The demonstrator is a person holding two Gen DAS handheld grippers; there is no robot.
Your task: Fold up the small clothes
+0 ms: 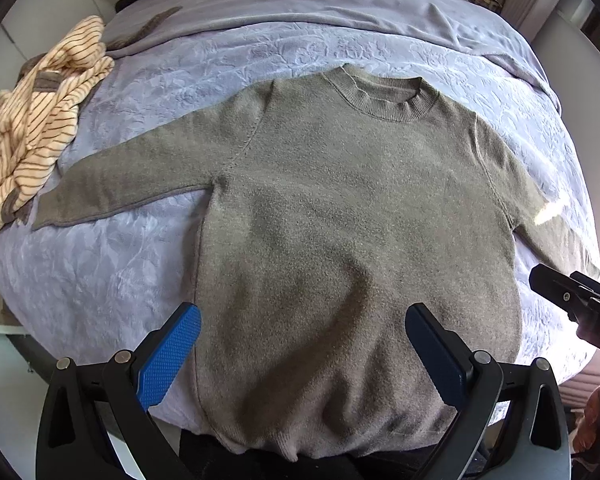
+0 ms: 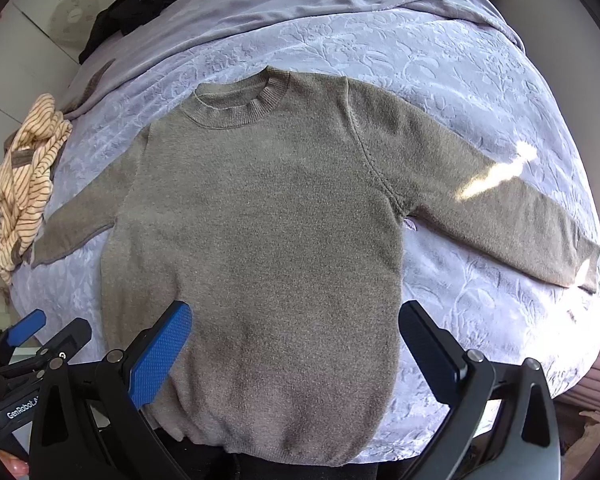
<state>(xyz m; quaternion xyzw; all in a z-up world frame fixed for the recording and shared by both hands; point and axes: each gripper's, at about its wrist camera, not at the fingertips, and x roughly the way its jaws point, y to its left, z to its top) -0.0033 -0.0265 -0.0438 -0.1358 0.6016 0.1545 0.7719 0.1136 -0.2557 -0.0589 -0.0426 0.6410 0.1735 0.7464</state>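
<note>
Now the olive-grey sweater (image 1: 340, 208) lies flat, front up, on the lilac bedspread (image 1: 100, 272), approx. in the middle of the bed. Its long axis goes near to far: the hem is at the near edge of the bed, just at the tongs, and the ribbed collar (image 1: 388, 98) points to the far side. Both sleeves are spread out, one to the left and one to the right, each slanting a bit toward the near side; a bright patch of sunlight falls on the right sleeve (image 2: 500, 204).

The left gripper (image 1: 302, 356) hovers over the near-left part of the sweater body, w/ its blue pads (image 1: 168, 360) wide apart and nothing between them; the left pad is over the sweater's left side seam, the right one over the body. The right gripper (image 2: 296, 356) hovers over the near-right part, also wide apart and holding nothing; its right finger sits over the sweater's right edge and the bedspread beside it. I cannot tell if the fingers touch the fabric.

At the left edge of the bed, just beside the left cuff, lies a crumpled cream garment w/ brown stripes (image 1: 36, 128). At the far left lies a dark piece of clothing (image 2: 140, 4).
</note>
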